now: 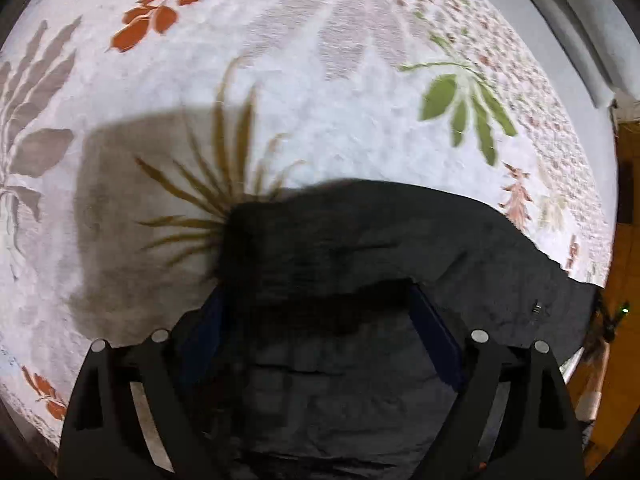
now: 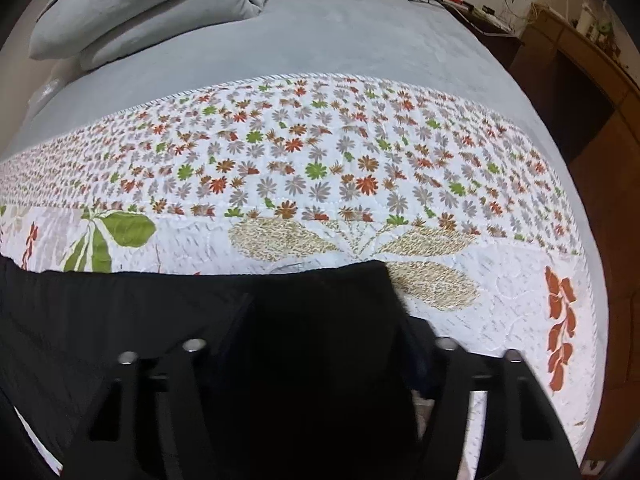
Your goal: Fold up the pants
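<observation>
Nearest, at the bottom of each frame, the left gripper (image 1: pixel 316 304) and right gripper (image 2: pixel 320 312) have black pants (image 1: pixel 360 248) draped over their jaws, tips buried; whether they pinch the cloth I cannot tell. Beyond, the pants lie on a floral quilt (image 2: pixel 320 168). Farther, upper left, sits a folded grey blanket (image 2: pixel 152 4).

Black pants (image 1: pixel 360 240) I see draped across my left tongs' fingers, dark cloth (image 2: pixel 160 312) spreading leftward from my right tongs, slightly wrinkled
</observation>
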Demonstrator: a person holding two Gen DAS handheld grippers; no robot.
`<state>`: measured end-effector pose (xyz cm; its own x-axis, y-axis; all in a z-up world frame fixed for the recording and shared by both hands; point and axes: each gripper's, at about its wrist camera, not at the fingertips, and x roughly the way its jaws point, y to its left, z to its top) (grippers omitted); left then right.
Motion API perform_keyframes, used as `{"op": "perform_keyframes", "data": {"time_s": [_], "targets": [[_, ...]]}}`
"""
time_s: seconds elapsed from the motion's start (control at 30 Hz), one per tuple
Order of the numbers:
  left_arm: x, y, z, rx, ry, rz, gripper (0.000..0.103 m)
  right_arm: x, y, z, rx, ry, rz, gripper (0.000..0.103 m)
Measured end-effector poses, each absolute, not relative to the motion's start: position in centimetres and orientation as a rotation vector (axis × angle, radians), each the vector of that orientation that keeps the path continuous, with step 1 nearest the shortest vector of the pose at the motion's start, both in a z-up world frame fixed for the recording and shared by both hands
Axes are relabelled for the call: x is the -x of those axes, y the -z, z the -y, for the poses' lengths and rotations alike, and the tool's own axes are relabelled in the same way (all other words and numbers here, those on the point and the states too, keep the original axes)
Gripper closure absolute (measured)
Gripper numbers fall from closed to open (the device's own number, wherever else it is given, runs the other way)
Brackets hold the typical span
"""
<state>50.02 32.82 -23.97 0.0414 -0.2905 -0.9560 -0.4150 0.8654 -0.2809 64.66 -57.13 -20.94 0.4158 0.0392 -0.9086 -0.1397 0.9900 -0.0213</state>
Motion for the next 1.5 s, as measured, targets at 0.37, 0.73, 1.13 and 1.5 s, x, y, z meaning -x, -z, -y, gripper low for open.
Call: {"op": "perform_keyframes", "data": {"time_s": [0.37,0.73,1.13,1.5], "targets": [[-50.6,23.4,-31.6,0.456,-0.092,-1.524,0.053,-62.6,18.4,56.1,0.168,-0.126,-1.068,0.085],[-47.3,21.1,-31.1,0.416,-0.06,-1.413,0.063,-57.3,12.3,57.3,0.128,-0.216,-0.954,0.089],[-43.6,18.1,-30.1,0.473,0.082,-1.266,0.077,-41.9,3.4,55.4,0.112,-0.407,-0.781,0.092],[-40.2,17.2,-29.0,0.518,0.16,-1.214,0.081,-29.8,3.0,55.0,0.086,-0.449,-0.791,0.095]]}}
